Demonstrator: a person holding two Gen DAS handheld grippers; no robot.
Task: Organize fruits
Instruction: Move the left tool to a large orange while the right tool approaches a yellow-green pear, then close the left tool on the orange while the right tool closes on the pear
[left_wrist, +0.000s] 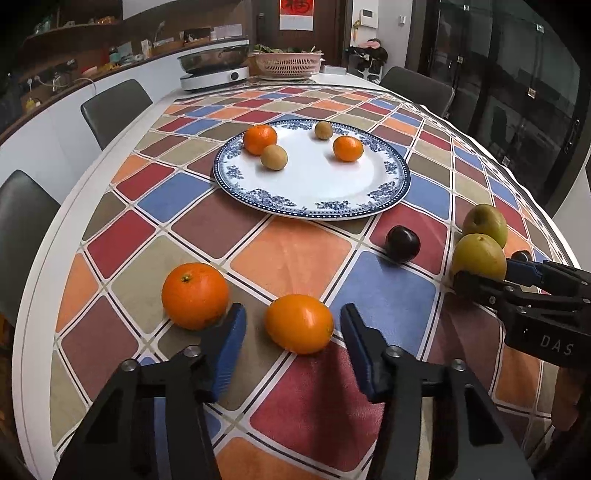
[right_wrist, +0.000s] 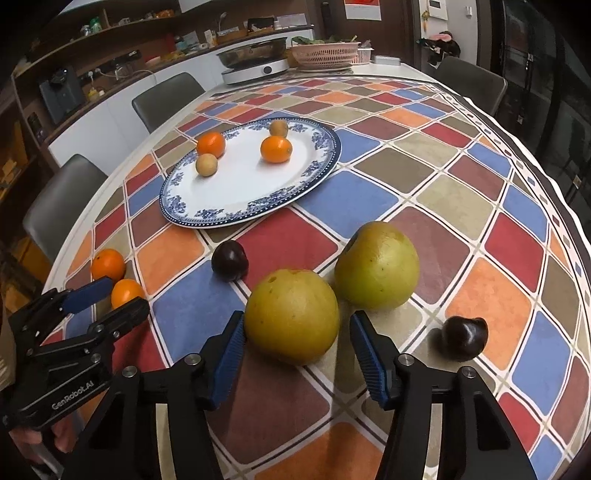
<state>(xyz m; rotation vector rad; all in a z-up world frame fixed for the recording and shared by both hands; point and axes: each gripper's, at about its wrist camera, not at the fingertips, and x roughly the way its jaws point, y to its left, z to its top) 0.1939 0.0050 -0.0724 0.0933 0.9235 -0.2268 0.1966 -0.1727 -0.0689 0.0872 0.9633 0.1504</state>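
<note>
While both jaws gape — left gripper (left_wrist: 291, 325) frames glossy orange (left_wrist: 299, 323) | right gripper (right_wrist: 295, 332) frames yellow-green pear (right_wrist: 291, 320)

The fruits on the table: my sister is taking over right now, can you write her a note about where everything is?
Left tool: open, fingers either side of the near orange, not gripping.
Right tool: open around the near green apple, not gripping.
Done: two small oranges and two brownish fruits sit on the plate.
Left on the tablecloth: second orange, second green apple, two dark plums.
</note>
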